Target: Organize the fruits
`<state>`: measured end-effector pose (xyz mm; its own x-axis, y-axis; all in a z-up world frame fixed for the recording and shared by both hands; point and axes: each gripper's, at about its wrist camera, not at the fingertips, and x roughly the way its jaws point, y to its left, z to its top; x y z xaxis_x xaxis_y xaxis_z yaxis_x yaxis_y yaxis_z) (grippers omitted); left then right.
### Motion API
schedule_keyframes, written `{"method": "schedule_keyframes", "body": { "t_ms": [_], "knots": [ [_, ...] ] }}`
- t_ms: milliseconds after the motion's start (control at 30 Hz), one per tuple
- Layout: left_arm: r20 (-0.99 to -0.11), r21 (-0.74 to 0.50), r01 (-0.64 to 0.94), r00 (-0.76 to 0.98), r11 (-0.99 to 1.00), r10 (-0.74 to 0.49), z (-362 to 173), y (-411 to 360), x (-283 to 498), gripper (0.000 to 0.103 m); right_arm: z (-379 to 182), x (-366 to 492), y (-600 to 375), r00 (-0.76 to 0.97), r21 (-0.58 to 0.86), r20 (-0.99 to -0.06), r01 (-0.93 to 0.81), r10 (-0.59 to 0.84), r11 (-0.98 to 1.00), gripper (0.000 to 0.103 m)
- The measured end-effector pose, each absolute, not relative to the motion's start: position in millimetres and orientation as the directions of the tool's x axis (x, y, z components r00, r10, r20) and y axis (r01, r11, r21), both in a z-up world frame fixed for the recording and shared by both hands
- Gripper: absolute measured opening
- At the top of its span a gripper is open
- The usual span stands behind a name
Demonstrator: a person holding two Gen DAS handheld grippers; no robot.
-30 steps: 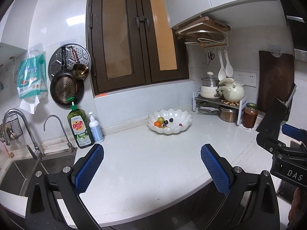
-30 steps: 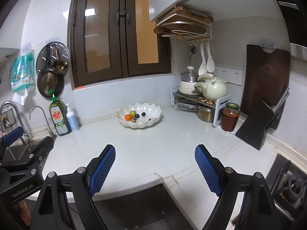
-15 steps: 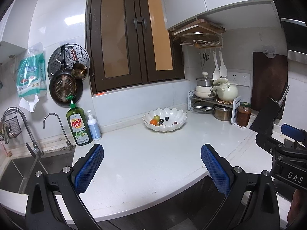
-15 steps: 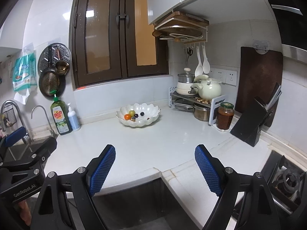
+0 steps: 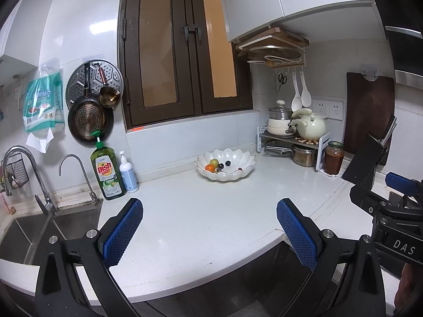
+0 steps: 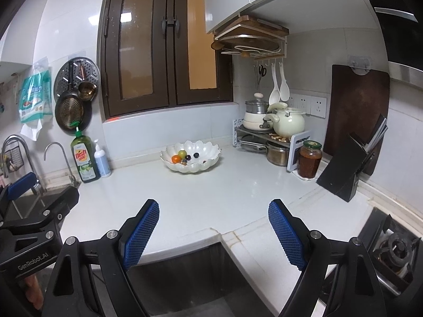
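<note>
Both tools, left tool [image 5: 208, 227] and right tool [image 6: 213, 228], hang wide apart and unladen over the tabletop [image 5: 201, 211], well short of the fruit bowl [image 5: 232, 175].

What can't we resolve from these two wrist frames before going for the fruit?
- Small dark pieces in the white bowl: too small in both views to identify or count; the near rim hides the bowl floor.
- Sink basin: cut off by the left wrist view's edge and the left hand-held gripper.
- Stove burner: clipped at the right wrist view's edge, behind the right hand-held gripper.
- Jar: contents unidentifiable.
</note>
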<state>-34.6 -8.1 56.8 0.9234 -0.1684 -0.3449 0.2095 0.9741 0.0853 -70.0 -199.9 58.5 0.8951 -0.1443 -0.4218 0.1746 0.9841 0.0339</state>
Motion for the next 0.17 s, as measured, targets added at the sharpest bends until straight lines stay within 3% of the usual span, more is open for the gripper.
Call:
{"method": "schedule_keyframes", "body": {
  "t_ms": [167],
  "knots": [
    [-0.346,0.081,0.208,0.923,0.975,-0.168,56.6,-8.2,-36.7,0.103,58.1,-70.8,-201.0,0.894,0.034,-0.425,0.169,-0.139,0.985,0.086]
  ]
}}
